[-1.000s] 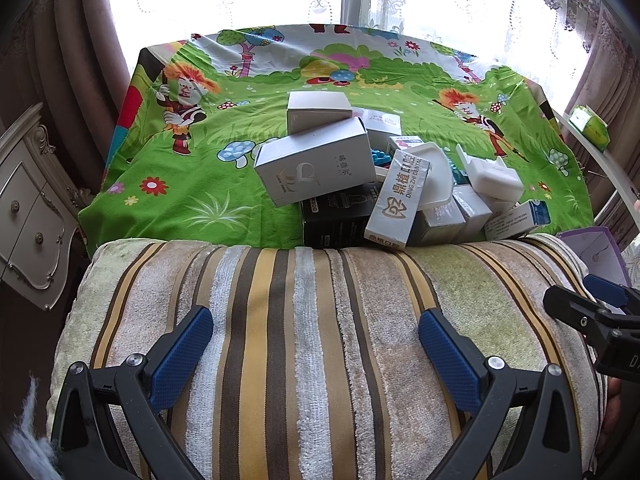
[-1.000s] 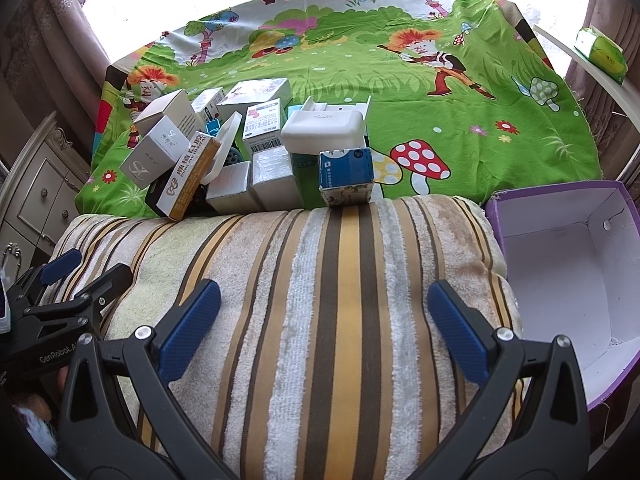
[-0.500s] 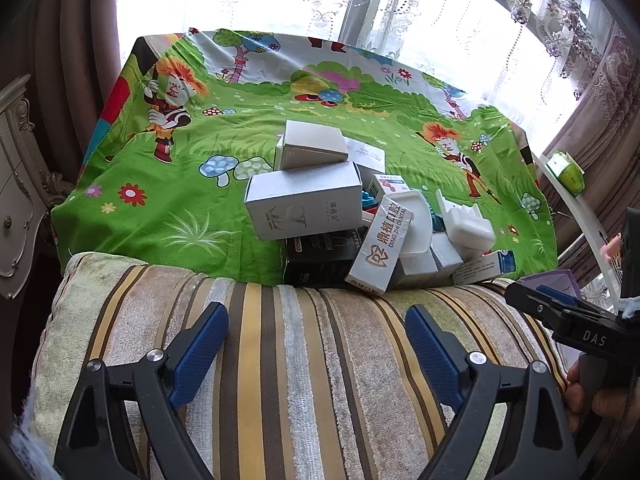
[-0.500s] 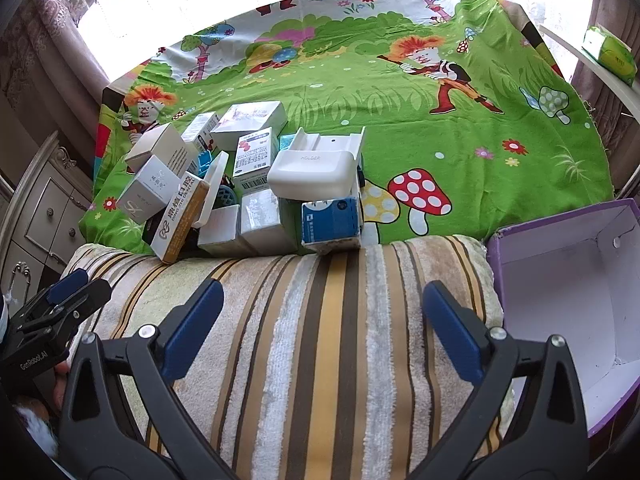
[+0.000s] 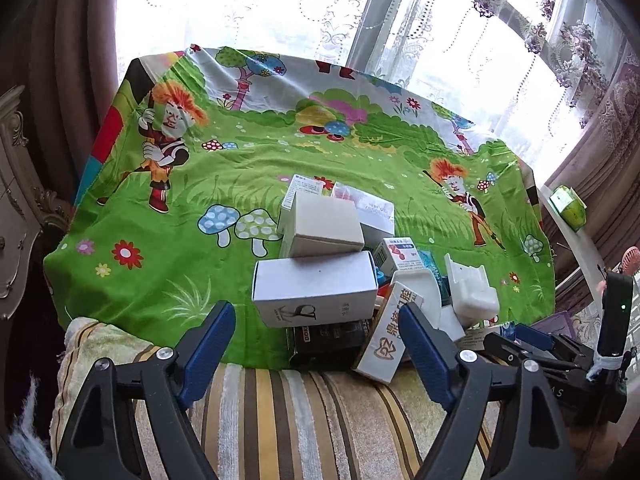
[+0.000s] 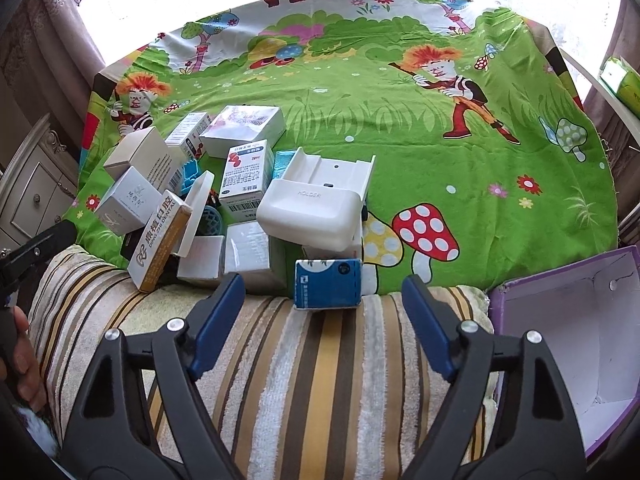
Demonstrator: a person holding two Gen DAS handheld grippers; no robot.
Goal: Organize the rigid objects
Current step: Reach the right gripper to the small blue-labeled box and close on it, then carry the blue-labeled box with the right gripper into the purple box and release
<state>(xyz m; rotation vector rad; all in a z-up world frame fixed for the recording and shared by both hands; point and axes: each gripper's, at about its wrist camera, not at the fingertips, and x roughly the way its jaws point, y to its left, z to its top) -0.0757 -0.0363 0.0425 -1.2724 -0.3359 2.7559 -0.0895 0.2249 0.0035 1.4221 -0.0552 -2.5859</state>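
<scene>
Heap of small boxes (image 6: 224,196) on the green cartoon sheet (image 6: 400,120), butted against a striped towel (image 6: 312,380). Blue box (image 6: 327,283) stands at the towel's edge, white holder (image 6: 312,212) just behind it. Purple box (image 6: 568,340) at right, open-topped. Left gripper (image 5: 316,344) and right gripper (image 6: 322,326) both part-open, jaws just been closing, nothing between them; each hangs over the towel.

Bright window behind a cloth-covered table

Daylight poured through lace curtains (image 5: 460,32); mauve drapes (image 5: 600,148) hung at the sides, a carved cream cabinet (image 6: 36,192) stood left, a green cartoon cloth (image 6: 400,120) covered the table
</scene>
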